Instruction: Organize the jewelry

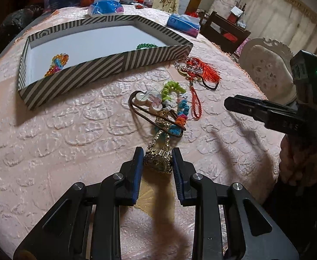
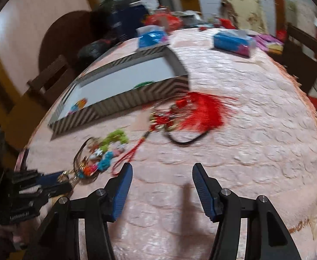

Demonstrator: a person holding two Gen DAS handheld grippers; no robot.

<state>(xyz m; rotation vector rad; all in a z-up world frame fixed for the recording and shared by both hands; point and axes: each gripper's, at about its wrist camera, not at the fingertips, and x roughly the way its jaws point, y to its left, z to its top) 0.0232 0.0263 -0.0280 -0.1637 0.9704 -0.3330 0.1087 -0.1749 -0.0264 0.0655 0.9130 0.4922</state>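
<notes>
A gold watch (image 1: 158,162) with a chain band lies on the pink tablecloth between the two pads of my left gripper (image 1: 157,151), which is closed around it. Its band runs into a tangled pile of jewelry (image 1: 165,110): a brown cord, green, blue and orange beads, silver charms. A red tassel ornament (image 1: 199,69) lies beyond, also in the right wrist view (image 2: 197,110). The striped box (image 1: 123,61) holds a multicolour bracelet (image 1: 57,64) and a green bracelet (image 1: 146,46). My right gripper (image 2: 161,170) is open and empty over bare cloth, right of the pile (image 2: 102,156).
Two blue tissue packs (image 1: 105,6) (image 1: 183,22) sit at the table's far side with assorted clutter. A white chair (image 1: 267,69) and a dark wooden chair (image 1: 223,32) stand past the right edge. Another wooden chair (image 2: 48,78) stands left.
</notes>
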